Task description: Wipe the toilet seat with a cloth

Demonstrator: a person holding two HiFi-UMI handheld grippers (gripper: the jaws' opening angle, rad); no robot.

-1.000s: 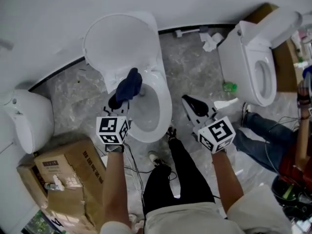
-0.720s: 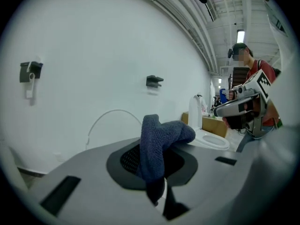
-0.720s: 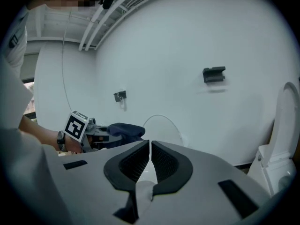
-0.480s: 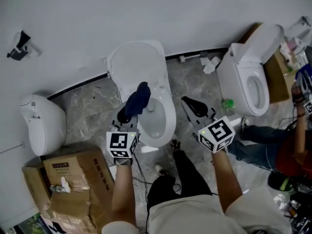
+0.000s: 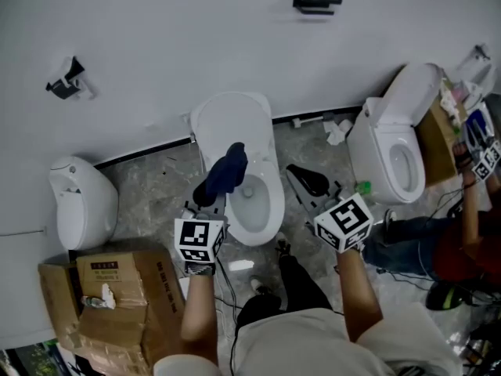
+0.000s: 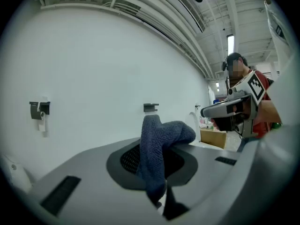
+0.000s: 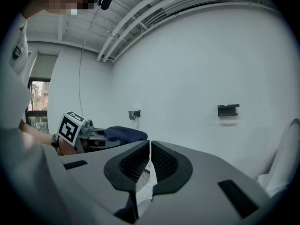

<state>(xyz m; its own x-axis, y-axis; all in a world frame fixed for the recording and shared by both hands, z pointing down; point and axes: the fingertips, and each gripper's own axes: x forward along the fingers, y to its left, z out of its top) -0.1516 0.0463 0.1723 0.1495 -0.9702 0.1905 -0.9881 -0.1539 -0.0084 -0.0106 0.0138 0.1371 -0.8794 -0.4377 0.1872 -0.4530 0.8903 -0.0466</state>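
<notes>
A white toilet stands in the middle of the head view, its lid [image 5: 232, 122] up against the wall and the seat [image 5: 270, 210] down round the bowl. My left gripper [image 5: 210, 202] is shut on a dark blue cloth [image 5: 224, 173], which hangs over the seat's left side. In the left gripper view the cloth [image 6: 159, 139] droops between the jaws of the left gripper [image 6: 158, 165]. My right gripper [image 5: 297, 172] is held to the right of the bowl, shut and empty. The right gripper view shows the pads of the right gripper [image 7: 149, 159] together, aimed at the wall.
A second toilet [image 5: 389, 159] stands at the right, with a person's legs [image 5: 415, 233] on the floor beside it. A white urinal-like fixture [image 5: 81, 202] is at the left and cardboard boxes [image 5: 109, 296] at the lower left. Black brackets [image 5: 316, 0] hang on the wall.
The head view has swung up and back, so more wall shows and the toilet looks smaller. Both grippers keep their places beside the bowl; the cloth stays in the left one.
</notes>
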